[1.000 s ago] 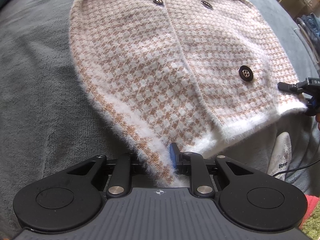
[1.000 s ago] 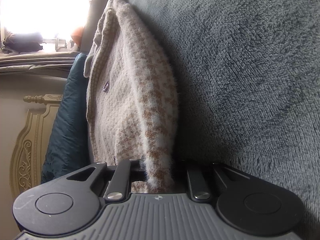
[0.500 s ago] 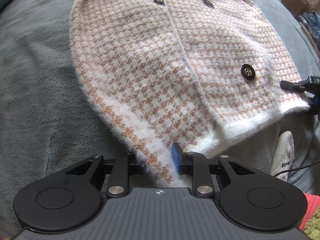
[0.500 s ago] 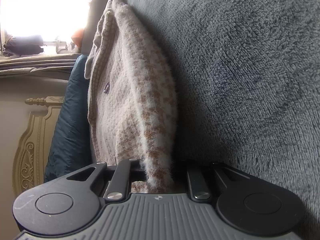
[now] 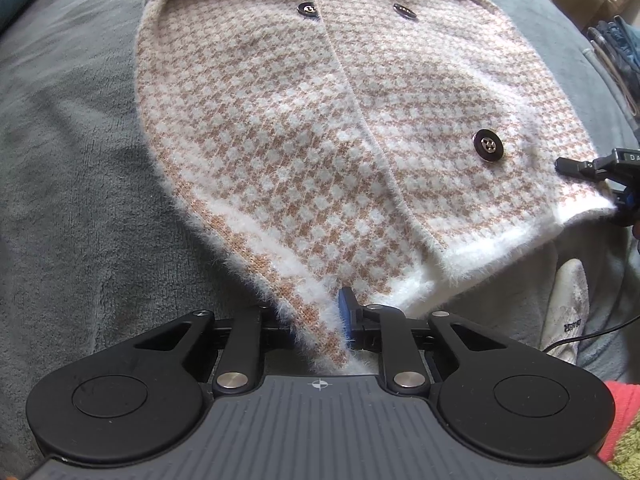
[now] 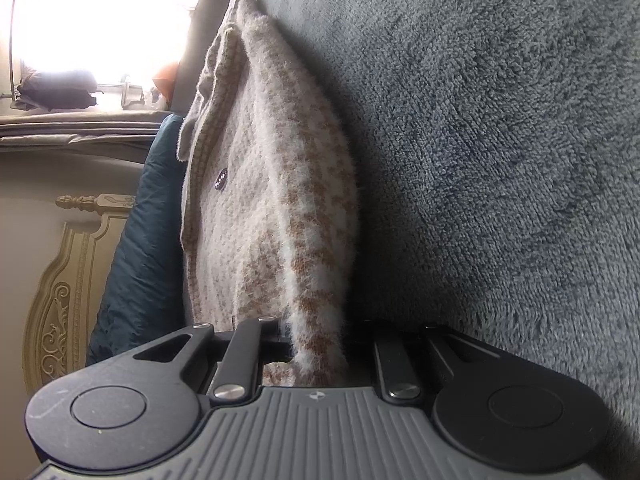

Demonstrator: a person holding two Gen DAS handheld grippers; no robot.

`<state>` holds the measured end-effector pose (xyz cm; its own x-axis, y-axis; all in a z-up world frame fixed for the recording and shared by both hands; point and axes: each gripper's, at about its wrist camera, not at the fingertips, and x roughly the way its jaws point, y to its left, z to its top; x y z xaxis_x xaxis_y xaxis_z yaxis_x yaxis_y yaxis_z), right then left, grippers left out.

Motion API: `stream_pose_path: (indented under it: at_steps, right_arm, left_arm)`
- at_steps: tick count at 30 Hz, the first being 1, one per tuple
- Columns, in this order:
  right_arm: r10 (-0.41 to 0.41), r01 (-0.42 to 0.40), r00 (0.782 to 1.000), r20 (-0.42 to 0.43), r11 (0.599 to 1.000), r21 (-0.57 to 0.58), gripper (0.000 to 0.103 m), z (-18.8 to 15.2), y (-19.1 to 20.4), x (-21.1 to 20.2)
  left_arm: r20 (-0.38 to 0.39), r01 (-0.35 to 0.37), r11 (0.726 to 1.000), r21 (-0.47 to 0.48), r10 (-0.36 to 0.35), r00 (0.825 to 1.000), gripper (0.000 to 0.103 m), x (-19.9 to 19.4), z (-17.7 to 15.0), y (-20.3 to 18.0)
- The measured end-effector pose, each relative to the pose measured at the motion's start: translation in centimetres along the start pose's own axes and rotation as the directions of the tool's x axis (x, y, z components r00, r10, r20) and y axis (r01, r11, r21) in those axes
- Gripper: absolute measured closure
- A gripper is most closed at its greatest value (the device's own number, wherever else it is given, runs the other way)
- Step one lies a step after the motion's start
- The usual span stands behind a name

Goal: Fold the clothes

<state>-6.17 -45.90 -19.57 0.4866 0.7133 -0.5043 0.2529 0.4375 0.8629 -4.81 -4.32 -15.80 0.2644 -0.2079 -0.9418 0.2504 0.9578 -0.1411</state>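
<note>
Barely shifted since before; left gripper and right gripper both clamped on fuzzy houndstooth cardigan (grey plush blanket beneath).

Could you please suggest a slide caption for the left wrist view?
Left claw pinches the fuzzy hem corner of a houndstooth cardigan spread on a grey blanket.

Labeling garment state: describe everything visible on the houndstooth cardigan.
The cardigan is a fuzzy knit in tan-and-white houndstooth with white fluffy hem trim, a collar at the far end and three dark buttons showing. It lies front up on the grey fleece blanket. The left hand-held gripper pinches one hem corner, the right hand-held gripper the other, lifting the hem off the blanket.
</note>
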Motion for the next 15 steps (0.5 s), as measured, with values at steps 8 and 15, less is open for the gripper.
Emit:
stream_pose_path:
  at_steps: [8, 15]
  right_arm:
    - [0.011, -0.010, 1.000, 0.028, 0.999, -0.041, 0.088, -0.4, 1.4, 0.1]
    - [0.048, -0.045, 0.998, 0.044, 0.997, -0.055, 0.088, -0.4, 2.2, -0.2]
  left_arm:
    - [0.050, 0.027, 1.000, -0.005, -0.027, 0.998, 0.092, -0.5, 0.5, 0.0]
    - [0.122, 0.060, 0.998, 0.013, -0.061, 0.991, 0.094, -1.5, 0.7, -0.2]
